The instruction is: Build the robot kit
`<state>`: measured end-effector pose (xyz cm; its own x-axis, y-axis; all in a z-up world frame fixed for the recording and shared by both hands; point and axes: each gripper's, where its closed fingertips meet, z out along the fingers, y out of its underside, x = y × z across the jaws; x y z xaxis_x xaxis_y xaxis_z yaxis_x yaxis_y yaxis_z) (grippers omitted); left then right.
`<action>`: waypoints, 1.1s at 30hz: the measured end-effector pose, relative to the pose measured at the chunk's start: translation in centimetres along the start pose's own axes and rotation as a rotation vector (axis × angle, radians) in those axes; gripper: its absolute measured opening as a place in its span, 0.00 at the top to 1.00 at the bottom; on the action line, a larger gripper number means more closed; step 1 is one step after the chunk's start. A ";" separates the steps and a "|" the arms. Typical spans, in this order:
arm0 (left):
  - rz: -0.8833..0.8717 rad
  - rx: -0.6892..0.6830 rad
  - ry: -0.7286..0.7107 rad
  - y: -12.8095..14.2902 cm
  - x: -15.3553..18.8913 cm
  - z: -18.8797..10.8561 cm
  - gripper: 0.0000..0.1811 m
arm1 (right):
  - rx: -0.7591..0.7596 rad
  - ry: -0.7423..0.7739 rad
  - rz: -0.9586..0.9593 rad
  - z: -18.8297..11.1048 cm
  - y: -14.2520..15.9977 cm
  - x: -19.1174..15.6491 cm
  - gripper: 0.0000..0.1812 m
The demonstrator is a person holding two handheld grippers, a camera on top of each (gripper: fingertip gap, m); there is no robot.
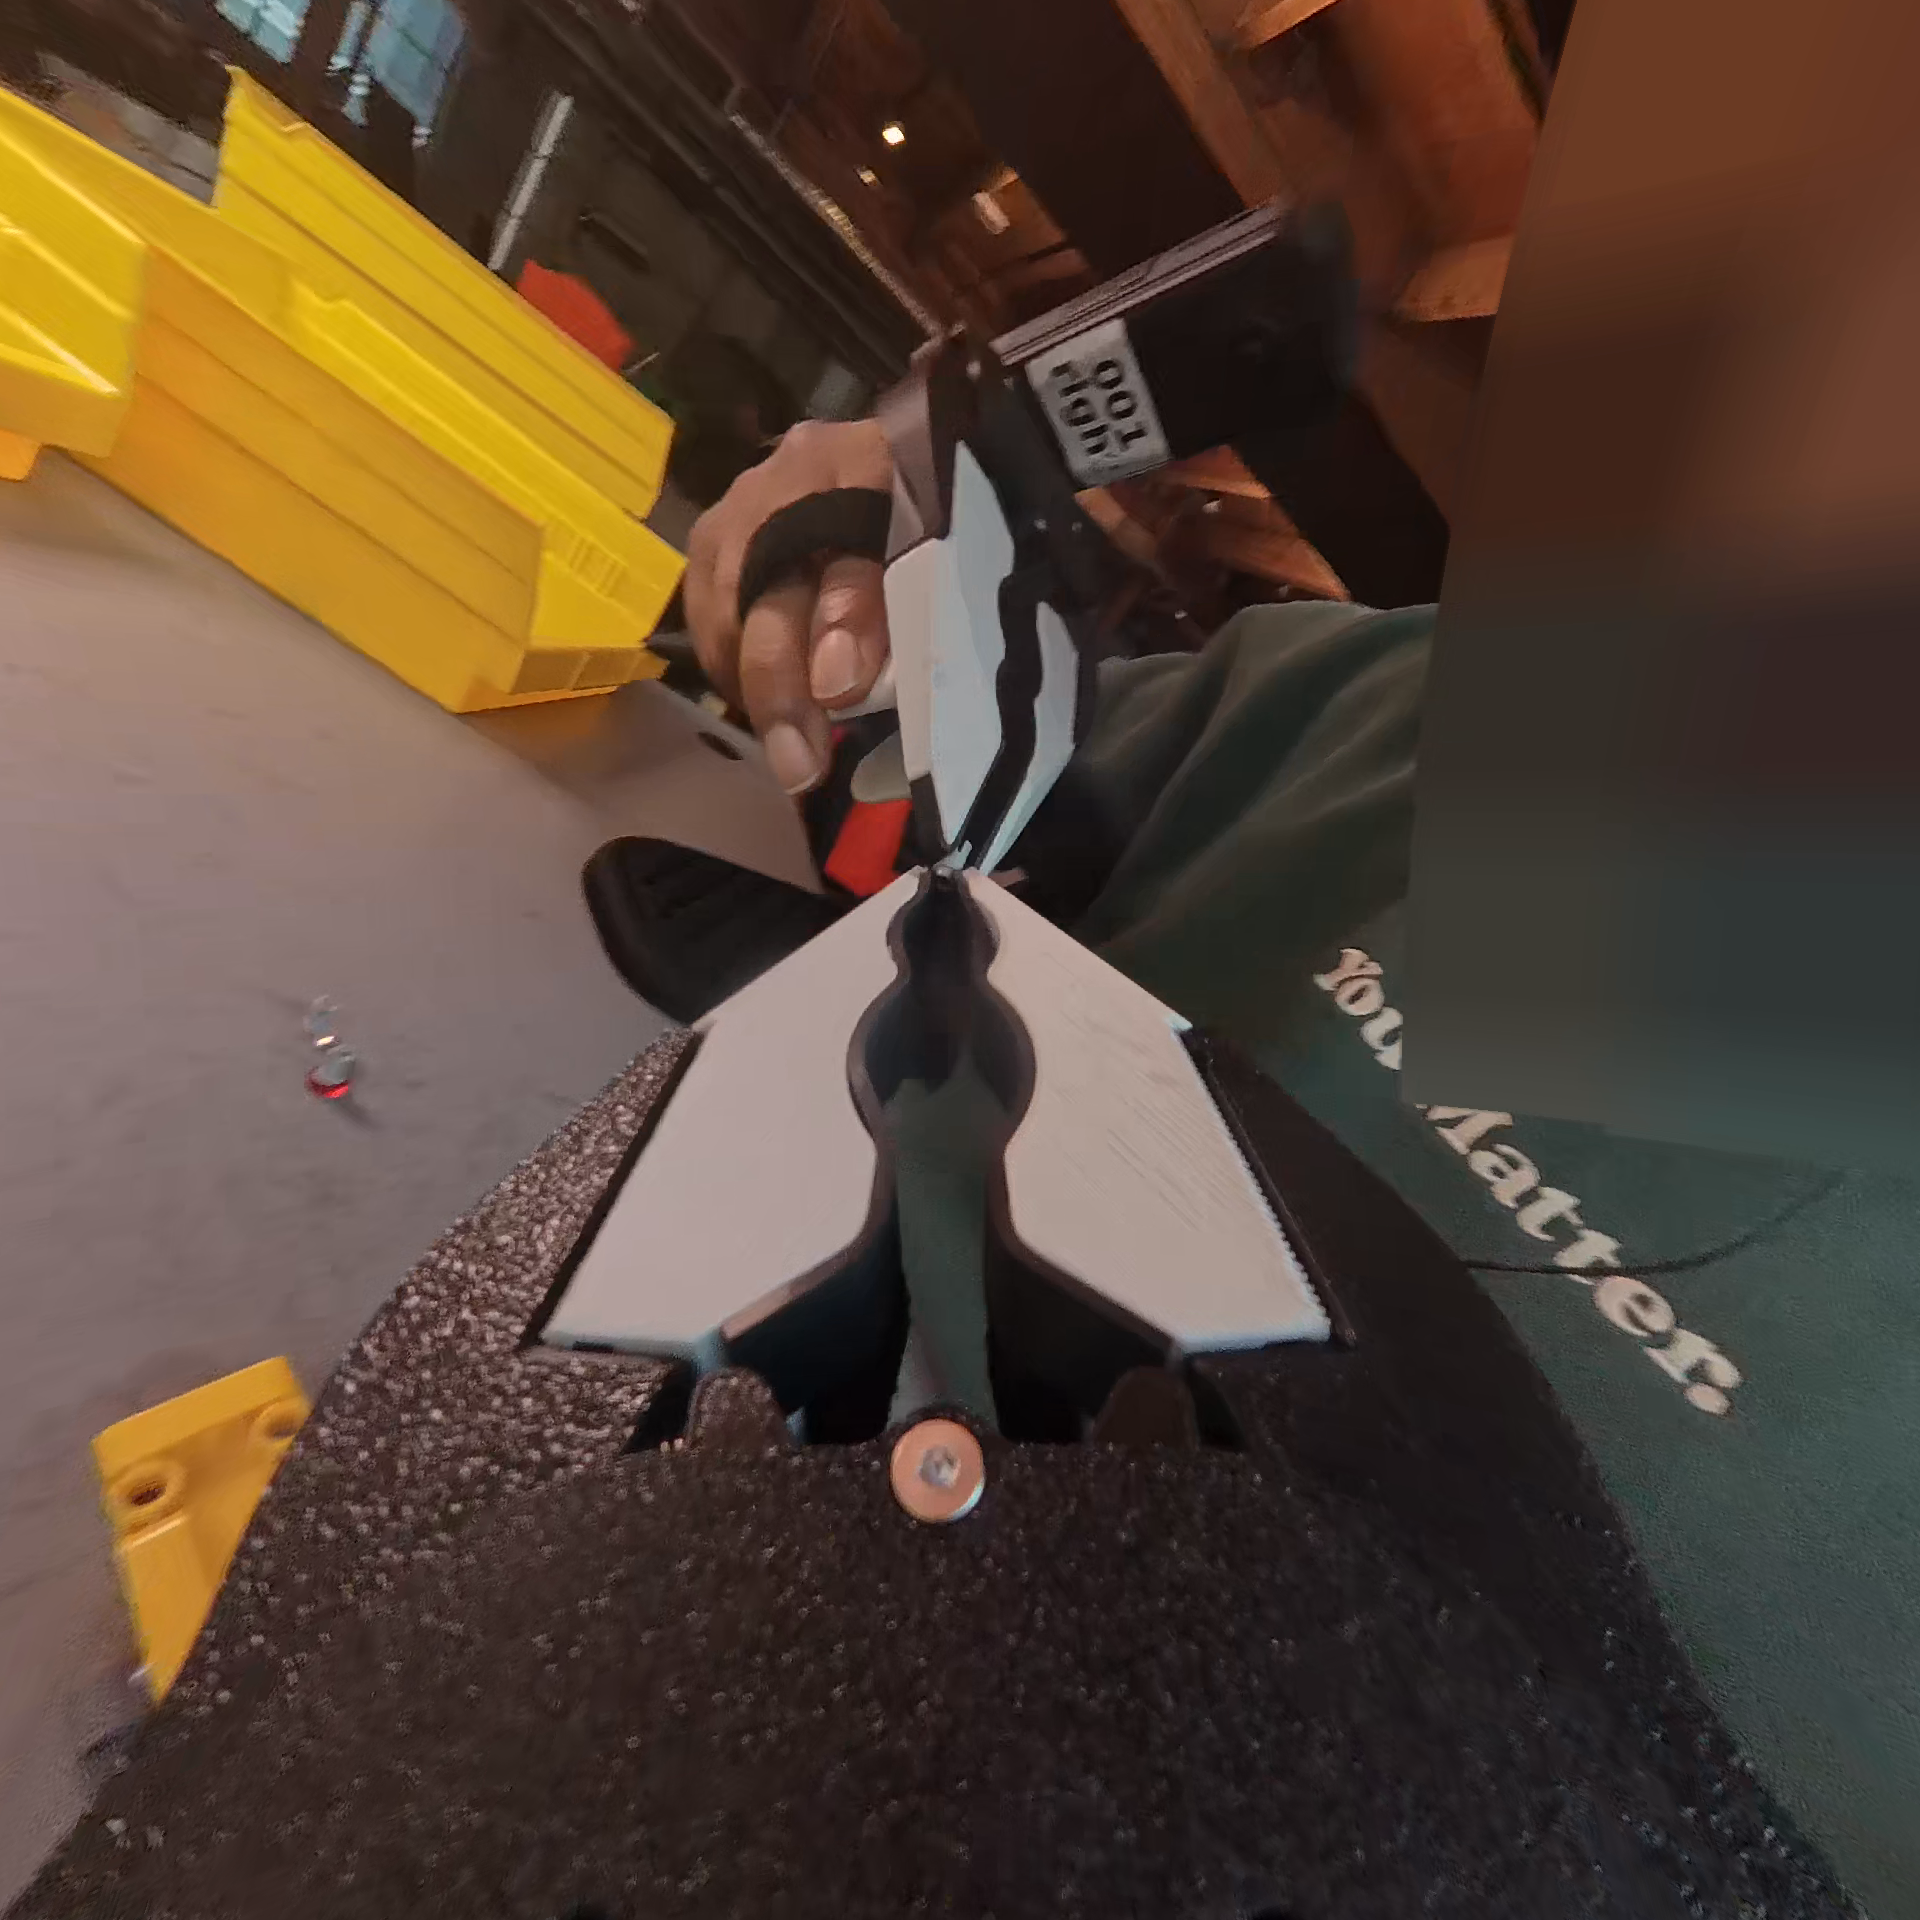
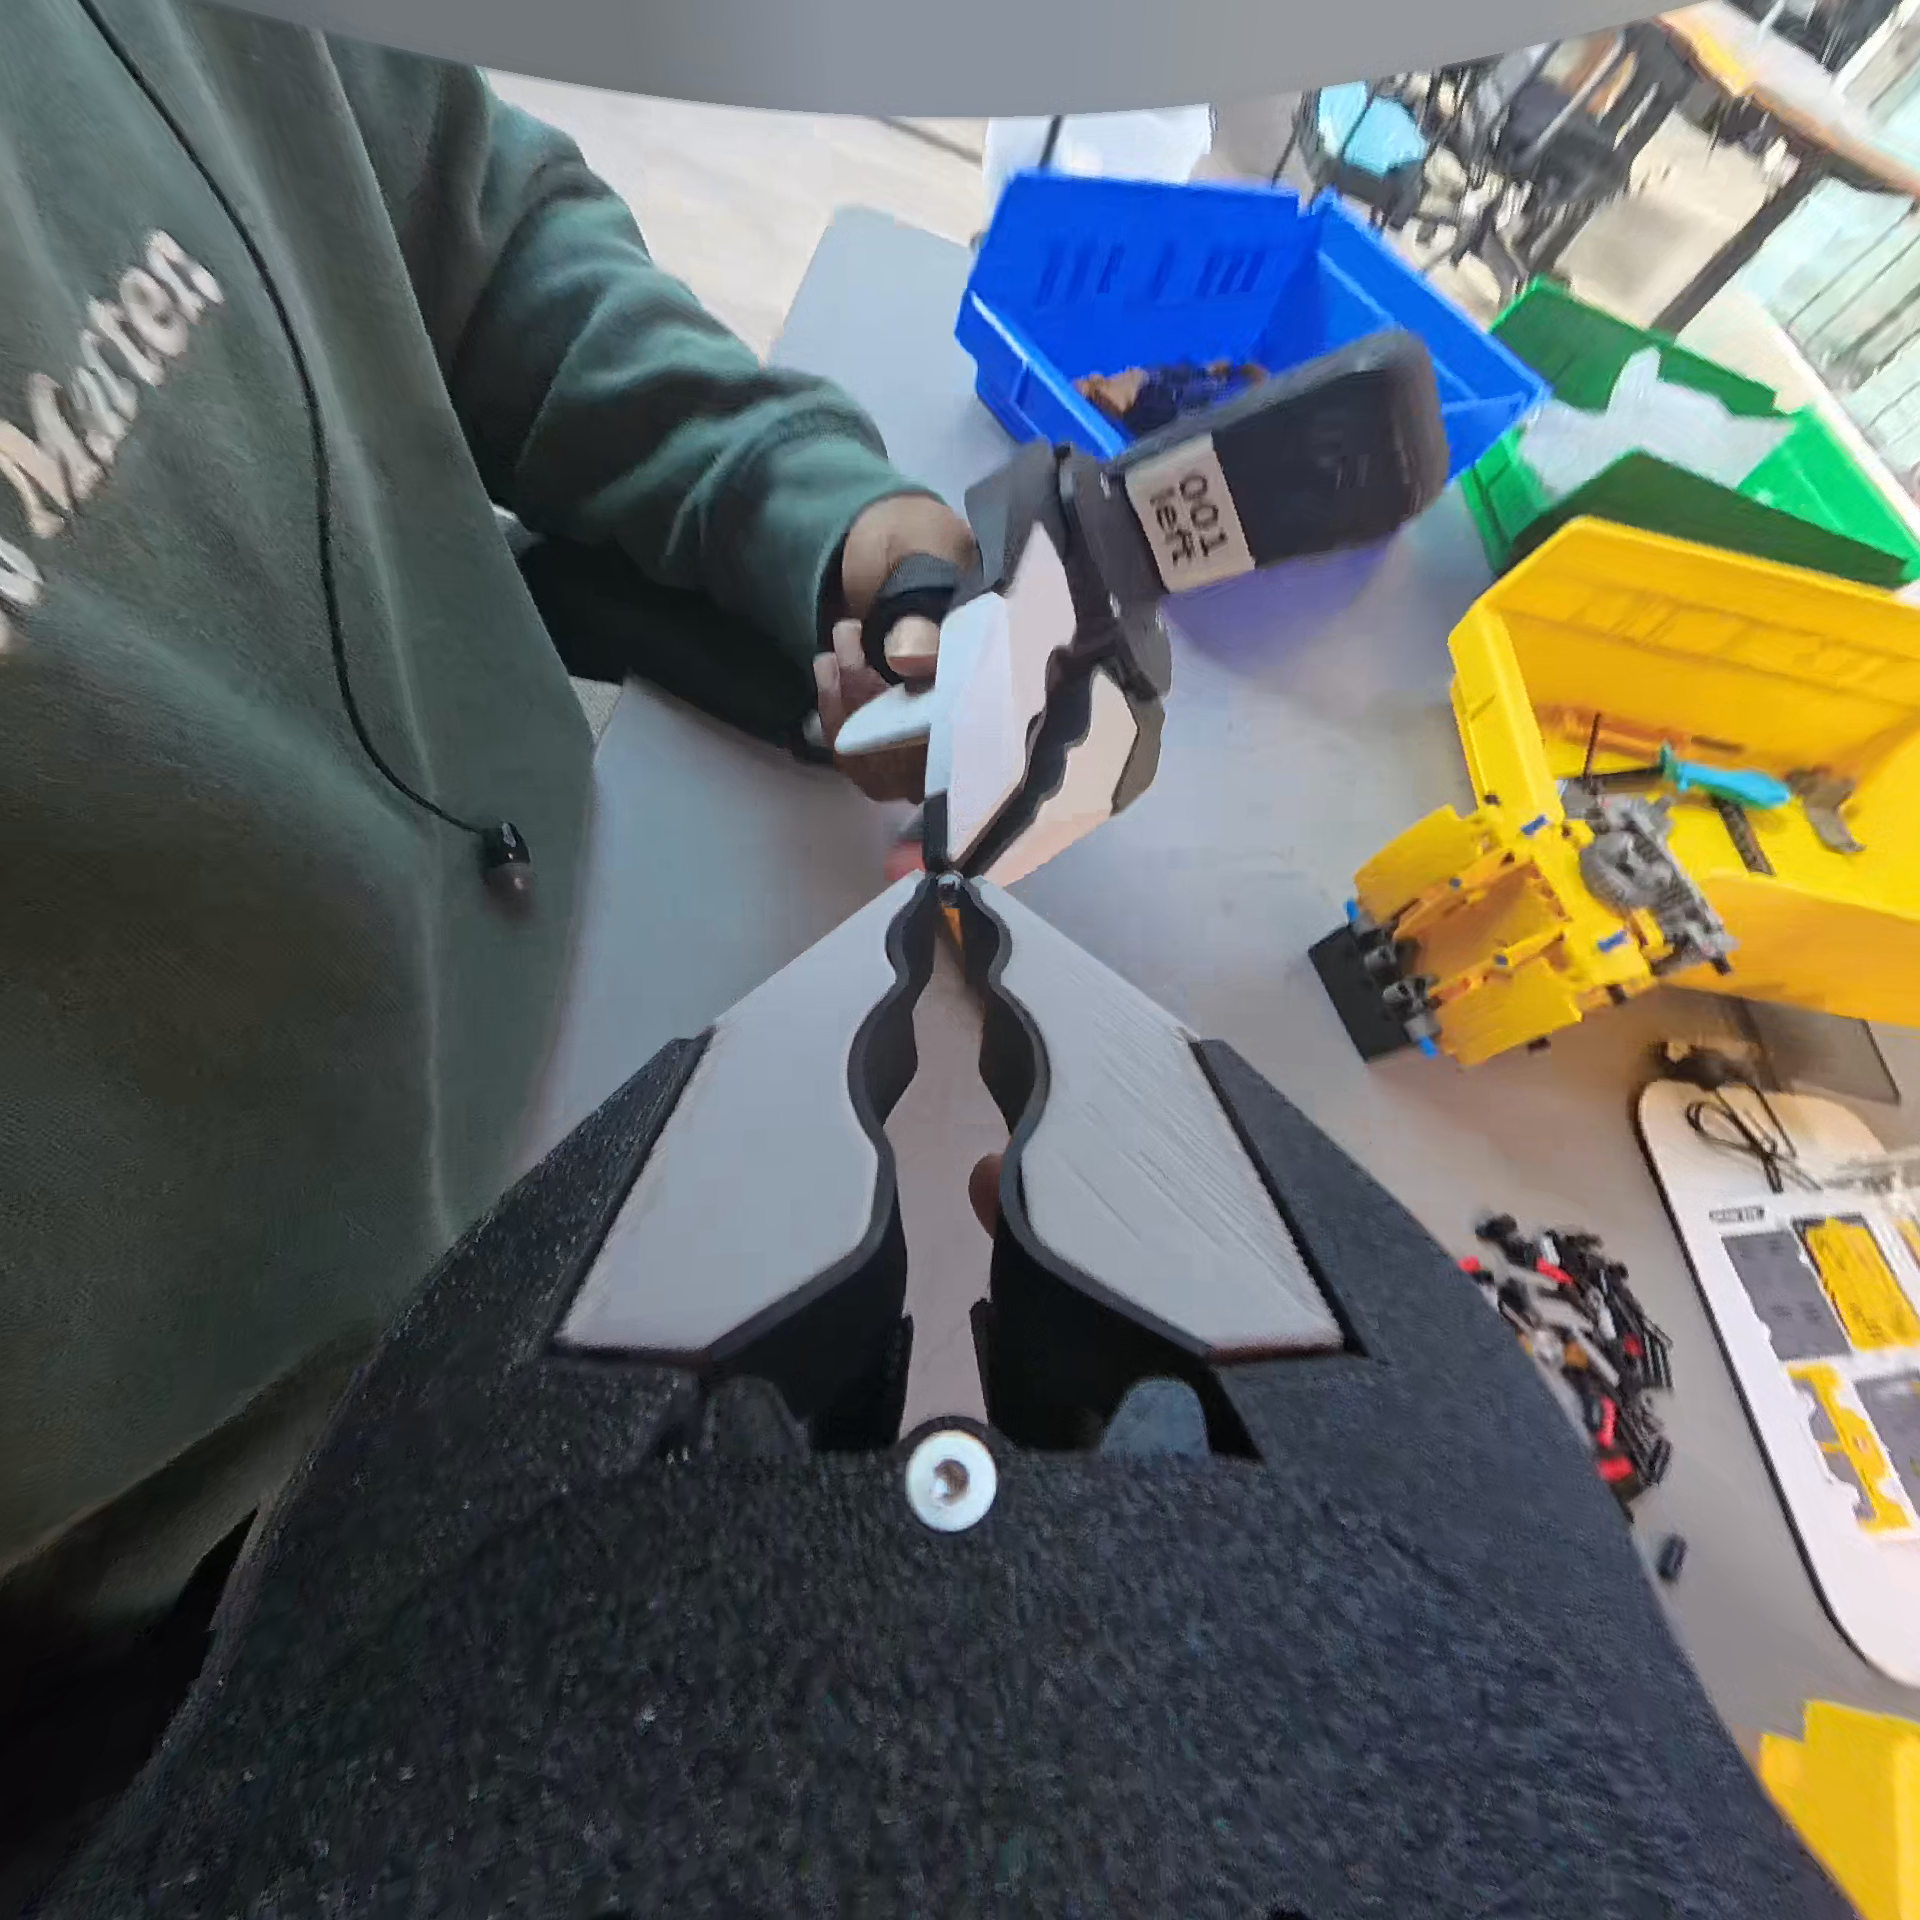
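Note:
My left gripper and my right gripper meet tip to tip in the air above a grey table. Each is shut at its tips on a small dark piece, which also shows in the right wrist view. I cannot tell whether it is one piece or two. In the left wrist view the right gripper comes down from above, held by a hand. In the right wrist view the left gripper does the same, held by a hand. Something orange shows just behind my right tips.
A person in a green hoodie is close. Stacked yellow bins, a yellow part and tiny red and clear pieces lie left. A blue bin, green bin, yellow bin, yellow brick model, loose small parts and an instruction sheet lie right. The grippers are tip to tip, or close to it.

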<state>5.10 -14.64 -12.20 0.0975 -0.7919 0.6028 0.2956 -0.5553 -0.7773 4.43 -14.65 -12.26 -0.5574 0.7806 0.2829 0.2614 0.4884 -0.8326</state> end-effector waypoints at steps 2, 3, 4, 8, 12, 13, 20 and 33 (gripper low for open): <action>0.078 -0.043 -0.190 0.2 -2.5 -0.4 1.00 | -0.158 -0.046 0.041 0.4 2.9 -0.2 0.98; 0.125 -0.056 -0.272 0.1 -3.4 -0.8 0.98 | -0.229 -0.071 0.057 0.7 4.5 -0.3 0.98; 0.169 -0.073 -0.346 -0.1 -4.3 -1.3 0.95 | -0.306 -0.098 0.065 0.9 6.2 -0.6 0.98; 0.314 -0.109 -0.580 -0.6 -6.6 -3.0 0.90 | -0.525 -0.209 0.090 2.0 12.0 -2.1 0.98; 0.426 -0.152 -0.748 -0.9 -8.1 -4.5 0.88 | -0.598 -0.274 0.091 2.7 13.3 -2.7 0.98; 0.440 -0.160 -0.767 -1.0 -8.3 -4.7 0.88 | -0.611 -0.281 0.086 2.8 13.4 -2.7 0.98; 0.466 -0.154 -0.804 -1.3 -8.2 -5.3 0.88 | -0.686 -0.328 0.073 3.1 14.0 -2.9 0.98; 0.483 -0.158 -0.804 -1.3 -7.9 -5.2 0.88 | -0.732 -0.350 0.036 3.7 13.8 -2.6 0.98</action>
<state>-0.98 -9.03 -16.88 0.8178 -0.5654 0.1075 -0.0738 -0.2882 -0.9547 6.57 -11.43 -26.23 -0.7211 0.6928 -0.0041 0.6656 0.6911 -0.2816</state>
